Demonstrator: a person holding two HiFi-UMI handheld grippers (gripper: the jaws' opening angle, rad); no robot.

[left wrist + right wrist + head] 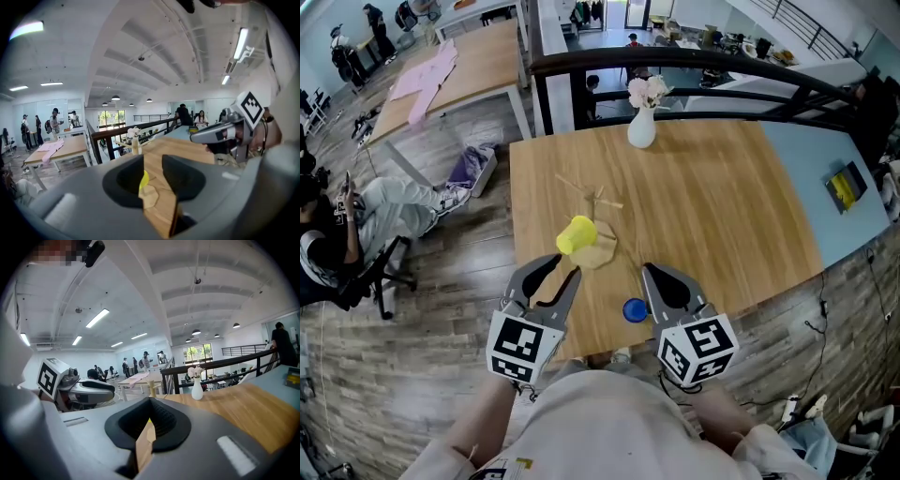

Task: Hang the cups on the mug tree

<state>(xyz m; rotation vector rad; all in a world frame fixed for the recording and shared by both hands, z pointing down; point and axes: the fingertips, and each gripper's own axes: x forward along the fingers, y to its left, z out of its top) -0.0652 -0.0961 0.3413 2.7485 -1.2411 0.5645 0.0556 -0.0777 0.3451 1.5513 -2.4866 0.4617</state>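
Yellow plastic cup (577,234) sits against the branched wooden mug tree (598,202); a round blue cup (635,309) lies on the tree's near side. Left tongs (563,266) gape empty and right tongs (648,271) are clenched on nothing, both short of the tree.

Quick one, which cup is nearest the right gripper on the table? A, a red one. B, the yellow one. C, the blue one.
C: in the head view the blue cup lies just beside the right gripper, while the yellow cup is farther off by the mug tree.
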